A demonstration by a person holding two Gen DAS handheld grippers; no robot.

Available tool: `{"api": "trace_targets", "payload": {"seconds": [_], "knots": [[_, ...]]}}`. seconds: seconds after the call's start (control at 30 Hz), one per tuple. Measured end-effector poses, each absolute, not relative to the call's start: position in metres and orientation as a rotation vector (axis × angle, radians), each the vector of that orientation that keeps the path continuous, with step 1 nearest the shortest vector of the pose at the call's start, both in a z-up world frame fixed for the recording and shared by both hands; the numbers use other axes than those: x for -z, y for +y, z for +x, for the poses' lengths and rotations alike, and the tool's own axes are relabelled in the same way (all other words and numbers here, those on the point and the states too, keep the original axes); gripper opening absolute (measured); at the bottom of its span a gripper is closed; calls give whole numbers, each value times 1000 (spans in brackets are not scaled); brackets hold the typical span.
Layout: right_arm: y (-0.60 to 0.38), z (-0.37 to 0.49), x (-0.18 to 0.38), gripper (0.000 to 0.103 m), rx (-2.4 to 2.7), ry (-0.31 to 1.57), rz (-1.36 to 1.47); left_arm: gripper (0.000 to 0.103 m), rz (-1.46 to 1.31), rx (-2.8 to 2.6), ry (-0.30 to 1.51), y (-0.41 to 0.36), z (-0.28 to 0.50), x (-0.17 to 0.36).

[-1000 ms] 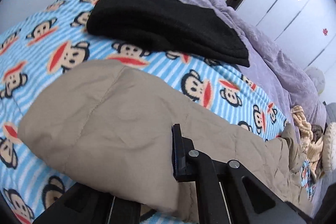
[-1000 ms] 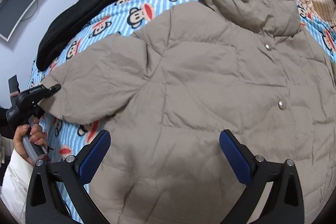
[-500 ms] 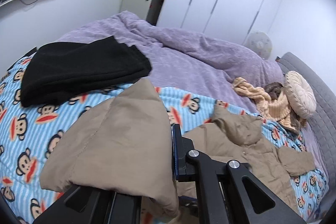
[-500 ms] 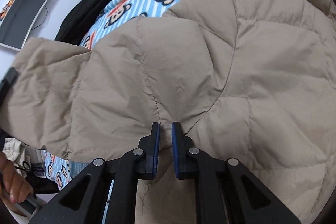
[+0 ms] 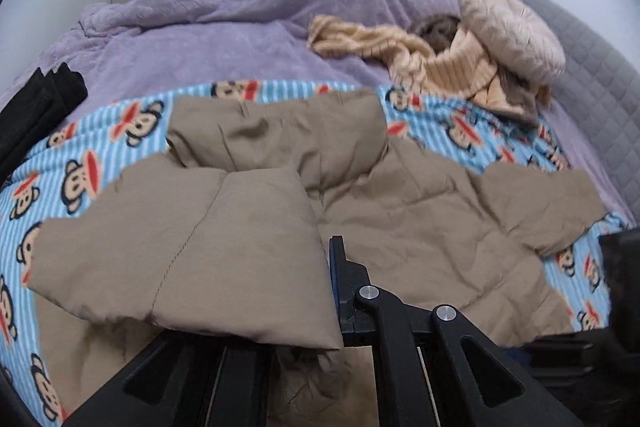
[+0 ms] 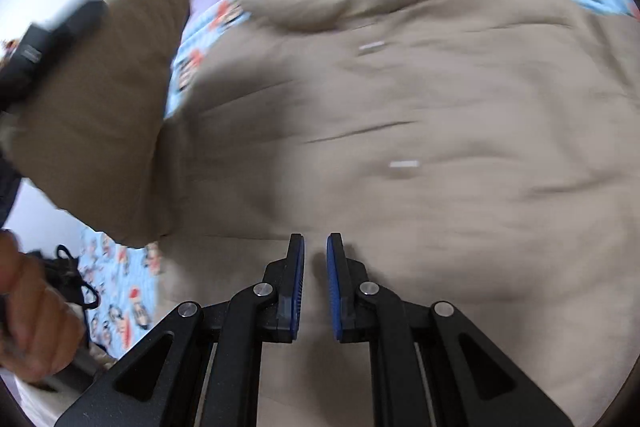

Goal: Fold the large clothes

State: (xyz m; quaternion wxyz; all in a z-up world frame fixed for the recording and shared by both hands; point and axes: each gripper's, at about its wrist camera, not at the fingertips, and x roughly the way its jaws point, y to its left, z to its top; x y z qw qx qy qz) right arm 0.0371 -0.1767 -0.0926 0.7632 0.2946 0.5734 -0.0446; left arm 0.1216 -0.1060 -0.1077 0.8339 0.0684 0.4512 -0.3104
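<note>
1. The tan puffer jacket lies spread, front up, on the monkey-print blanket; its hood points to 12 o'clock in the left wrist view, toward the purple duvet.
2. The left gripper is clamped on the jacket's sleeve. The sleeve is raised and draped over the near finger, hiding it; only the 3 o'clock finger shows.
3. The right gripper has its jaws narrow, with a slim gap over the jacket hem at 6 o'clock. The view is motion-blurred, so whether fabric is pinched cannot be told.
4. Step in hand, as judged: folding the sleeve in across the body; the sleeve hangs at 9 o'clock in the right wrist view.
5. Next move calls for laying the sleeve flat over the chest panel, releasing it without dragging, while the hem stays anchored.
6. The far sleeve at 3 o'clock is not yet folded.
</note>
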Motion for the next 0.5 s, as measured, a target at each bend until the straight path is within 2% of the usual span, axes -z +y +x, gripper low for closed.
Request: {"api": "trace_targets", "payload": {"seconds": [0.17, 0.33, 0.4, 0.43, 0.47, 0.5], "knots": [[-234, -4, 103, 13, 216, 1260, 655, 9, 286, 615, 1012, -124, 99, 155], [-238, -8, 114, 13, 217, 1238, 704, 10, 354, 617, 1022, -115, 102, 148], [-233, 0, 114, 13, 218, 1229, 705, 14, 354, 621, 1017, -105, 99, 139], [-231, -1, 112, 13, 217, 1224, 706, 41, 345, 618, 1012, -100, 101, 135], [-227, 7, 110, 13, 216, 1222, 703, 85, 326, 609, 1000, -90, 99, 128], [-222, 17, 108, 13, 215, 1221, 696, 98, 308, 589, 974, -80, 98, 119]]}}
